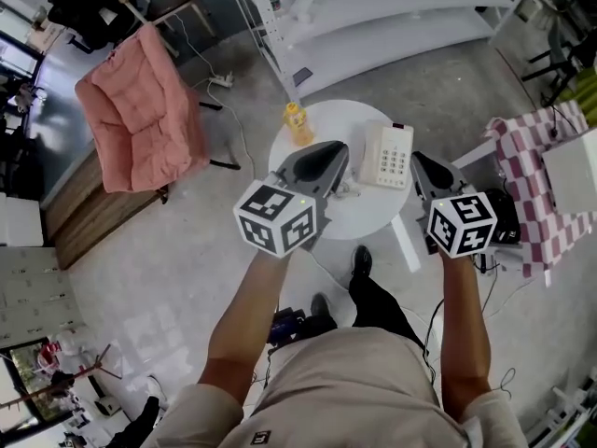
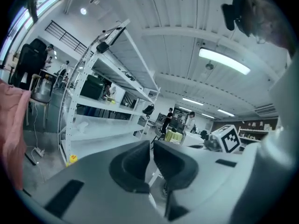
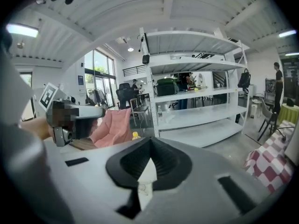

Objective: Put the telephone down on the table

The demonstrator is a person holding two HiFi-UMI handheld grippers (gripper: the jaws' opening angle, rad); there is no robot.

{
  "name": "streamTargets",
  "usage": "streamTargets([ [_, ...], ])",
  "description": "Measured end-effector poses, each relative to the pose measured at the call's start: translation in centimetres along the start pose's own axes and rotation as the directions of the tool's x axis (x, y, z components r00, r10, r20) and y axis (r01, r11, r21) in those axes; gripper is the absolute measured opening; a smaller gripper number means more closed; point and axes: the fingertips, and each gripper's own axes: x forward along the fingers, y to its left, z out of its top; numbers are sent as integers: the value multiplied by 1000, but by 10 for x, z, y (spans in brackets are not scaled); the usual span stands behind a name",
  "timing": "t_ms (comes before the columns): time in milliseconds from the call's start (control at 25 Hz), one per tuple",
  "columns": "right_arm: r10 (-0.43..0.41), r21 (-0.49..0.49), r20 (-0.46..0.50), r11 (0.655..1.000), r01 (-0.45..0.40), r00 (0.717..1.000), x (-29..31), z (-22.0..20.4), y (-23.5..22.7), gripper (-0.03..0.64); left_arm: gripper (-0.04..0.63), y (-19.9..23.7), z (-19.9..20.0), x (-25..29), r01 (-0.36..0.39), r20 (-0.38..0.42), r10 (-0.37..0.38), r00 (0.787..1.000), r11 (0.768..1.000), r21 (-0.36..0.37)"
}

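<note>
The cream push-button telephone lies flat on the round white table, toward its right side. Both grippers hang in the air above the table's near edge, apart from the phone. My left gripper is shut with nothing between its pads. My right gripper is also shut and empty, just right of the phone in the head view. Each gripper view looks out level across the room, so the phone is hidden in both.
A yellow bottle stands on the table's far left edge. A pink cushioned chair is at the left, white metal shelving beyond, a red-checked cloth at the right. Cables trail on the floor.
</note>
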Motion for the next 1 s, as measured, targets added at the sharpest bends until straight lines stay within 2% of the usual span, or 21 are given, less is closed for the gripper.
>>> streamTargets([
  [480, 9, -43, 90, 999, -6, 996, -100, 52, 59, -11, 25, -75, 55, -90, 4, 90, -22, 996, 983, 186],
  [1000, -23, -51, 134, 998, 30, 991, -176, 60, 91, -11, 25, -116, 56, -151, 21, 115, -47, 992, 975, 220],
])
